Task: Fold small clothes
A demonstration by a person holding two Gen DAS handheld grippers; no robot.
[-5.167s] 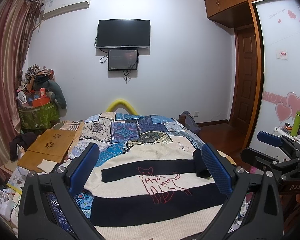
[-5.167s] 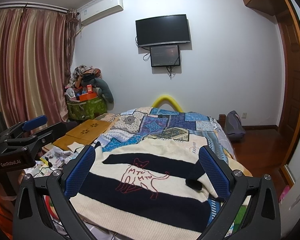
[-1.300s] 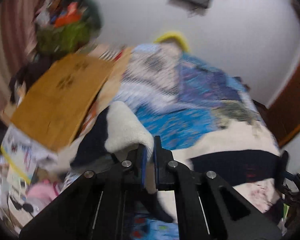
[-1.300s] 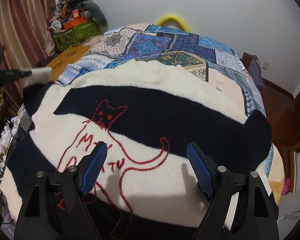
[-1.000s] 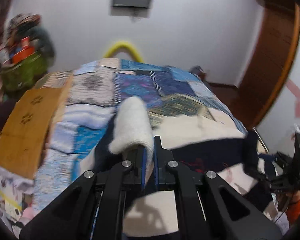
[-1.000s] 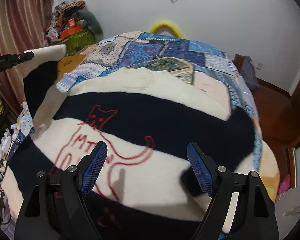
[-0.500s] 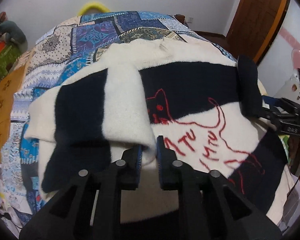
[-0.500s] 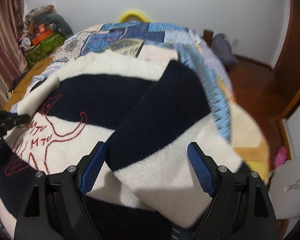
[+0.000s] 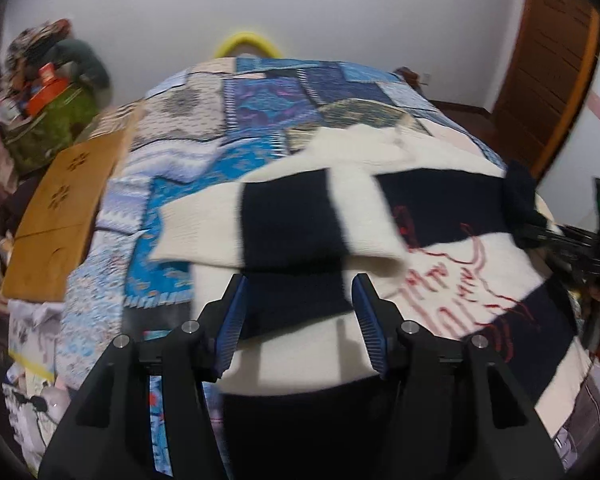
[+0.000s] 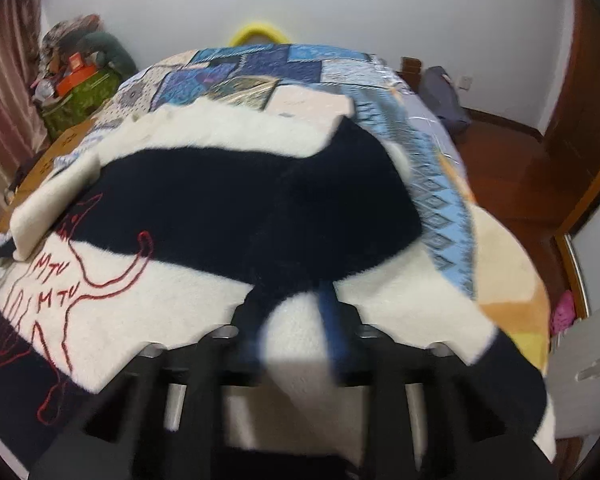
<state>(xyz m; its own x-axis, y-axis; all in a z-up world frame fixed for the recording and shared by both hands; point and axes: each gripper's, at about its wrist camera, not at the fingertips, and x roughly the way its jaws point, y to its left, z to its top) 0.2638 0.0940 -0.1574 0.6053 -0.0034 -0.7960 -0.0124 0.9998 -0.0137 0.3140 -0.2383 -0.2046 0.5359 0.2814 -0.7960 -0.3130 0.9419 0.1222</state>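
Note:
A cream and navy striped sweater (image 9: 452, 280) with a red cat drawing lies face up on the patchwork bed quilt (image 9: 268, 92). Its left sleeve (image 9: 292, 224) lies folded across the chest. My left gripper (image 9: 298, 320) is open just in front of that sleeve, holding nothing. The sweater also fills the right wrist view (image 10: 204, 200). My right gripper (image 10: 290, 320) has its jaws nearly together on the right sleeve (image 10: 340, 216), which lies folded over the chest. The right gripper also shows at the right edge of the left wrist view (image 9: 572, 244).
A wooden lap tray (image 9: 64, 208) lies on the bed's left side. A green basket with clutter (image 9: 48, 116) stands in the far left corner. Papers and cables (image 9: 32, 380) lie at the near left. A wooden door (image 9: 548, 68) and wood floor (image 10: 512, 160) are at right.
My left gripper has opened and let go of the left sleeve, now lying across the chest. My right gripper has closed on the right sleeve.

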